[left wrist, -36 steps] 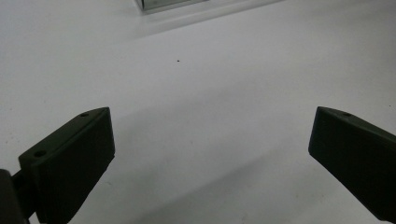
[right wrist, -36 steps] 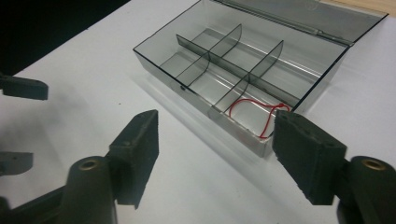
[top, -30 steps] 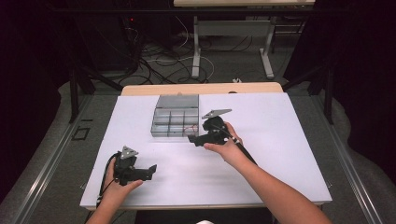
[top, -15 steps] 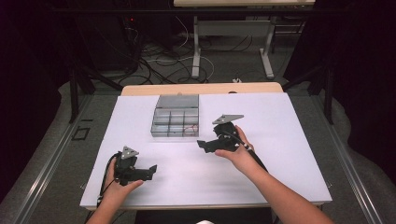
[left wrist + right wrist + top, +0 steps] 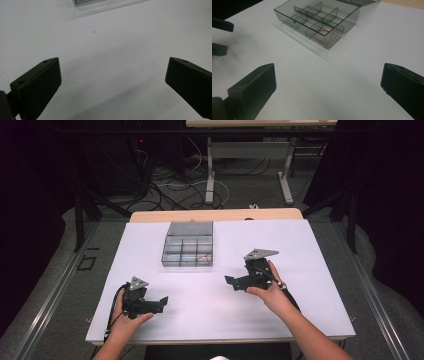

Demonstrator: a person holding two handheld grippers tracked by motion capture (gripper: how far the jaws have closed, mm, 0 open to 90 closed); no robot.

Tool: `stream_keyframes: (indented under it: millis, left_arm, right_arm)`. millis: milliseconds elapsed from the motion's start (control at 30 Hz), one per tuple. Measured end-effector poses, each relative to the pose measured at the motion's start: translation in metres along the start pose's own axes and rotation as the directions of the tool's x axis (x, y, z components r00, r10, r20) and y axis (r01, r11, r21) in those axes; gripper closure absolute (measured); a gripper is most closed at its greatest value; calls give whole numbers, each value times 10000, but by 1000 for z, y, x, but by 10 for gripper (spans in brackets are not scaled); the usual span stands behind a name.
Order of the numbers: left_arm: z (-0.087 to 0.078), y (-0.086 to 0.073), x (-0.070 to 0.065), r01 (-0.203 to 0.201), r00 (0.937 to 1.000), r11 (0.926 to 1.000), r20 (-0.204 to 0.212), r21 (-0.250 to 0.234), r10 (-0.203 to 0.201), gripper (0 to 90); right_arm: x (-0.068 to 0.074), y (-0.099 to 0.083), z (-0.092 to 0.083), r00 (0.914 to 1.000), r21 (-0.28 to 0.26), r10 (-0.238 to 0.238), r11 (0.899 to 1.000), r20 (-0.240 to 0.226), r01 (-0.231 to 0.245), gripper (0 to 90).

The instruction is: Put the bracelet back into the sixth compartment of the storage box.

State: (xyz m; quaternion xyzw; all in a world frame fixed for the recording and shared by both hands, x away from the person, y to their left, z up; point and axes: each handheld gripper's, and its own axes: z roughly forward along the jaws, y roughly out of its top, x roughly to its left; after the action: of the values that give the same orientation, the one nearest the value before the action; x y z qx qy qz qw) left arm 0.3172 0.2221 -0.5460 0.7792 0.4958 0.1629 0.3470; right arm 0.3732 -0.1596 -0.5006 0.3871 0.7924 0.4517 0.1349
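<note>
- Since a second ago, the right gripper [image 5: 231,282] has drawn back from the edge of the organizer box [image 5: 188,251] toward the person's side of the table; its jaws have just been opening, with nothing between them.
- At the left of the high view, the left gripper [image 5: 164,301] rests low over the white table cover [image 5: 310,255] near its front edge, in the person's left hand [image 5: 127,320]; it has kept its place.
- Its jaws stand wide apart in the left gripper view, only bare white cover between them.
- In the middle, toward the far side of the cover, sits the grey see-through organizer box, lid folded back, dividers splitting it into small compartments.
- A thin red loop [image 5: 326,35], possibly a rubber band, lies in the corner compartment nearest the right gripper; the view is too soft to be sure what it is.
- To the right, the right gripper is held in the right hand [image 5: 270,292], well apart from the box, jaws spread wide and holding nothing.
- Seen from the right gripper view, the box lies ahead and the left gripper's jaws show at the left edge.
</note>
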Motion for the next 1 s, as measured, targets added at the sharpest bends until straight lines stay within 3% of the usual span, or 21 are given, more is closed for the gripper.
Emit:
stream_keyframes:
  millis: [167, 367, 1000]
  left_arm:
    - [0, 0, 0, -79, 10000, 10000, -45, 46, 79, 6]
    - [1, 0, 0, 20, 10000, 10000, -54, 39, -20, 6]
    - [0, 0, 0, -76, 9999, 9999, -80, 70, 76, 6]
  right_arm:
    - [-10, -12, -15, 9990, 100, 360, 9993, 247, -363, 0]
    - [-24, -27, -30, 9966, 83, 316, 9994, 763, -324, 0]
    - [-61, -66, -51, 9825, -93, 934, 9956, 1614, -931, 2]
